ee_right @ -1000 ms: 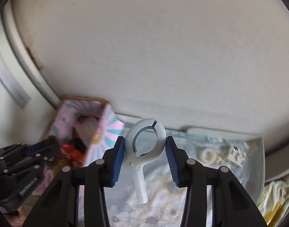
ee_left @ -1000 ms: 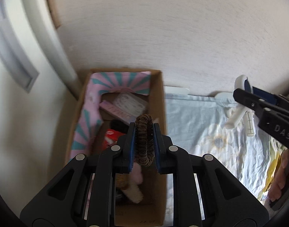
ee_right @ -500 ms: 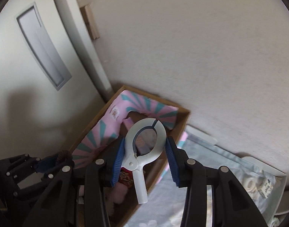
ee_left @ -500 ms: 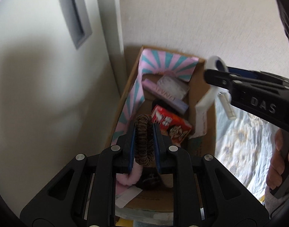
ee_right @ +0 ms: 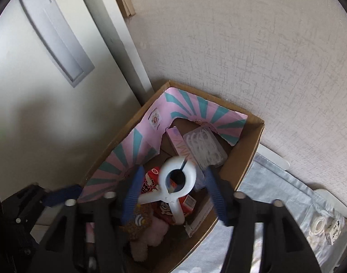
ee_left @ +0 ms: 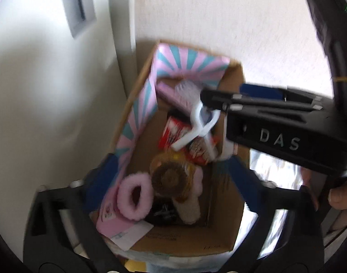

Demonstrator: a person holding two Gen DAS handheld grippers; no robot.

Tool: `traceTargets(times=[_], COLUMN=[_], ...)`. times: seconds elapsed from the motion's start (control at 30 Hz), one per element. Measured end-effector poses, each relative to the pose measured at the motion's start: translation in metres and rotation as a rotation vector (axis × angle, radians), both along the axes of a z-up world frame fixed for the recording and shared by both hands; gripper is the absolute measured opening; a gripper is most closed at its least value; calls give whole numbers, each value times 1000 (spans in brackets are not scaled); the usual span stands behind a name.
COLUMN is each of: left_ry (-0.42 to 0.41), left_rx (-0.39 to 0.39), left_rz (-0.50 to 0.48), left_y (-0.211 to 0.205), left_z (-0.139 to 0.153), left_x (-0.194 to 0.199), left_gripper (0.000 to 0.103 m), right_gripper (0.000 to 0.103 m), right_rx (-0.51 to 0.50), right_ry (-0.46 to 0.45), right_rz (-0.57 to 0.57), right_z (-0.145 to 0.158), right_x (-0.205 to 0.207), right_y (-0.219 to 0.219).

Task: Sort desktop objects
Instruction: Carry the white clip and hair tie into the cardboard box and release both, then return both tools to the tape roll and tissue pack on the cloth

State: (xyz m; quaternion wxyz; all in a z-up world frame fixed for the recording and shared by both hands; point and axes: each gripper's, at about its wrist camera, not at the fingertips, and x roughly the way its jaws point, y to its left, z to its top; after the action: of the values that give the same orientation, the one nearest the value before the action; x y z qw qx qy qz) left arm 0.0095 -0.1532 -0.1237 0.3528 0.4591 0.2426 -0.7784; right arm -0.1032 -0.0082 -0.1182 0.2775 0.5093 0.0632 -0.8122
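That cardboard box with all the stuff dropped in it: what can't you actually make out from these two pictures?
- Cardboard box floor, right wrist view: covered by the white clip and red packet.
- Brown hair tie, left wrist view: motion blur; whether it rests or falls is unclear.
- Black item under the pink hair tie, left wrist view: mostly hidden.
- Tape roll, right wrist view: small, near the edge.
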Motion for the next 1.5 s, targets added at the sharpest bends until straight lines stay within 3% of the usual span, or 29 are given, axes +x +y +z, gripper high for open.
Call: traceTargets(times=[0.07,0.27,0.43,0.67,0.83,0.97,1.17,1.37,1.5], left_ry=[17,-60,-19,-34,-30,-19,-37,-44,-69], left_rx=[-19,-59,-52,-78,-52,-35,-102,-81,-104], left_rz=[-8,-27,-45,-92,-137,-198,-331,-418,-476], left_y=[1,4,8,23,44,69,117,159,186], left_z=[7,4,12,21,17,18,19,1,-22], left_x=[1,-4,-5,-18,-40,-65,-111,-159,-196], left_gripper=[100,100,100,100,100,100,100,100,100], right_gripper=[64,65,65,65,65,65,65,65,65], right_rx=[-12,-48,-43,-51,-47,-40,73,87,47], right_ry=[21,18,15,37,42,-28,-43,-31,-59], right_rz=[-17,-63,-72,-151,-245,-319,-450,-606,-694], right_z=[5,14,15,26,28,11,-6,-1,-3], right_x=[0,-1,6,17,32,52,91,107,102], right_y=[4,22,33,73,129,194,290,365,388])
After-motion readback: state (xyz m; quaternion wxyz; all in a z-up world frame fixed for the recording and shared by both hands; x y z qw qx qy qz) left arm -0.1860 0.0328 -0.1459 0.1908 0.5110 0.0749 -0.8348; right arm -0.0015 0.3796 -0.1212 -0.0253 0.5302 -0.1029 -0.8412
